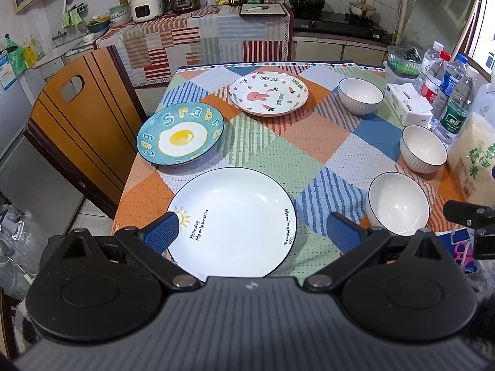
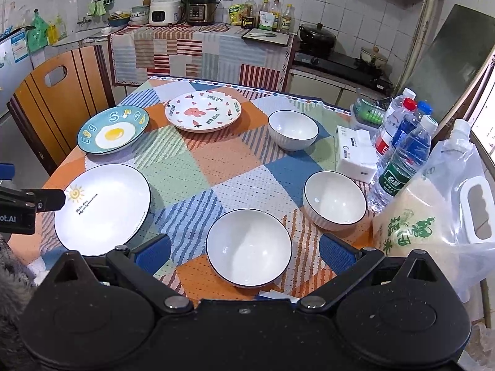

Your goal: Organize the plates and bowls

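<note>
Three plates lie on the checked tablecloth: a white sun plate [image 1: 232, 222] [image 2: 102, 208] nearest, a blue egg plate [image 1: 180, 134] [image 2: 113, 130] at the left, a bunny plate [image 1: 268, 93] [image 2: 203, 111] at the back. Three white bowls stand on the right: near [image 1: 398, 203] [image 2: 249, 247], middle [image 1: 423, 147] [image 2: 334, 200], far [image 1: 360, 95] [image 2: 293, 129]. My left gripper [image 1: 252, 233] is open above the sun plate, holding nothing. My right gripper [image 2: 246, 252] is open, its fingers on either side of the near bowl, apart from it.
Water bottles [image 2: 405, 154], a tissue pack [image 2: 355, 154], a green basket [image 1: 399, 61] and a large rice bag [image 2: 433, 232] crowd the table's right edge. A wooden chair [image 1: 80, 114] stands at the left. A counter with cookers [image 2: 198, 9] runs along the back wall.
</note>
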`<control>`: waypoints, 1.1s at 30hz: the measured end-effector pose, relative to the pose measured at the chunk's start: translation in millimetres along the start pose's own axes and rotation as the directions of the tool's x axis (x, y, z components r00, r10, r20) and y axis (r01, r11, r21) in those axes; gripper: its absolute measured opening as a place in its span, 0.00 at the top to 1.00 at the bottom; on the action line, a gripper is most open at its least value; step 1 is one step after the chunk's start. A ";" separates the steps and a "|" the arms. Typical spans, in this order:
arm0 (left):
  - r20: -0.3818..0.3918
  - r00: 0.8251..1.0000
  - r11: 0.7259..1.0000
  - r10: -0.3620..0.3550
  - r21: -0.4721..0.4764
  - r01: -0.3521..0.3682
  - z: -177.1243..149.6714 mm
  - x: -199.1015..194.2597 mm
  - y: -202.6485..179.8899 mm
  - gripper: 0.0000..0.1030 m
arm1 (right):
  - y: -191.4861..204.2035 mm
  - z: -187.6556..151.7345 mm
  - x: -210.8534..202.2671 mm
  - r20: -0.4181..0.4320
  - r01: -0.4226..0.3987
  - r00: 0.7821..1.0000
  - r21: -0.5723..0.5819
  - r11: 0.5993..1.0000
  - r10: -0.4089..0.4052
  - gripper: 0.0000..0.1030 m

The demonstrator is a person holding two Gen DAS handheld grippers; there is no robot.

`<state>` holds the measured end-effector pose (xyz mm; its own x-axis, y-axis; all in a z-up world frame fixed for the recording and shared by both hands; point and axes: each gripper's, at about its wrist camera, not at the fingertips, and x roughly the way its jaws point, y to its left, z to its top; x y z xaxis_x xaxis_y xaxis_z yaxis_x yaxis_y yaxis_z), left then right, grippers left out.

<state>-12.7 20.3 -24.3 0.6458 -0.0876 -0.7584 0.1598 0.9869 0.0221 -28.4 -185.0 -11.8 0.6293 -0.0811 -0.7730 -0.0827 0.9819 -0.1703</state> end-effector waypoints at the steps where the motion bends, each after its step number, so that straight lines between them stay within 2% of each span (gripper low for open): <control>1: -0.001 1.000 1.000 -0.003 -0.001 0.003 -1.1 0.3 0.8 0.00 | -0.1 0.0 0.7 -0.002 -0.005 1.000 0.001 1.000 0.005 0.00; 6: -0.001 0.999 0.999 -0.044 -0.018 0.044 -1.8 -1.2 6.4 0.00 | -5.1 -1.5 0.3 0.010 -0.052 0.999 0.004 0.999 0.052 0.00; 10: 0.037 0.998 0.999 -0.053 0.006 0.053 4.8 -7.3 13.6 0.00 | -5.4 4.6 -4.3 0.108 -0.093 0.989 -0.056 0.994 0.099 0.00; 13: 0.080 0.994 0.997 -0.074 0.029 0.072 11.2 -3.8 25.7 0.00 | 1.1 11.7 -0.6 0.203 -0.162 0.960 -0.152 0.975 0.192 0.00; 15: 0.114 0.993 0.998 -0.042 0.042 0.037 11.2 7.1 35.6 0.00 | 8.8 17.4 8.8 0.230 -0.238 0.931 -0.212 0.948 0.285 0.00; 18: 0.061 0.998 0.994 -0.021 0.110 0.014 14.3 35.4 52.1 0.00 | 23.7 24.6 33.2 0.213 -0.364 0.886 -0.226 0.903 0.411 0.00; 20: 0.020 0.999 0.990 -0.025 0.136 0.023 15.7 55.1 64.3 0.01 | 35.6 27.6 54.0 0.192 -0.421 0.869 -0.203 0.884 0.457 0.00; 22: -0.032 0.999 0.990 -0.025 0.135 0.029 17.3 75.8 76.3 0.03 | 52.4 29.4 79.4 0.140 -0.450 0.869 -0.178 0.875 0.475 0.00; 24: -0.068 0.996 0.992 -0.052 0.112 0.060 16.7 94.0 87.8 0.03 | 68.4 27.0 101.2 0.089 -0.472 0.867 -0.168 0.865 0.490 0.10; 25: -0.082 0.994 0.992 -0.068 0.097 0.076 14.4 101.9 92.6 0.03 | 75.2 25.5 110.3 0.064 -0.486 0.864 -0.153 0.860 0.500 0.11; 27: -0.120 0.988 0.993 -0.094 0.063 0.102 11.8 118.8 102.0 0.04 | 84.4 18.9 131.1 0.008 -0.533 0.843 -0.122 0.837 0.538 0.13; 32: -0.203 0.975 0.995 -0.091 0.021 0.097 -1.7 155.4 119.6 0.13 | 99.2 -2.0 160.2 -0.028 -0.535 0.844 -0.089 0.840 0.535 0.14; 33: -0.218 0.971 0.995 -0.101 0.002 0.104 -4.7 161.3 122.6 0.14 | 101.7 -6.4 164.2 -0.034 -0.524 0.851 -0.102 0.846 0.523 0.17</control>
<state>107.5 127.8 -147.1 0.4481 -0.1552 -0.8804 0.2279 0.9721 -0.0553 61.6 -99.6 -159.9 0.4659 0.4389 -0.7683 -0.4785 0.8554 0.1985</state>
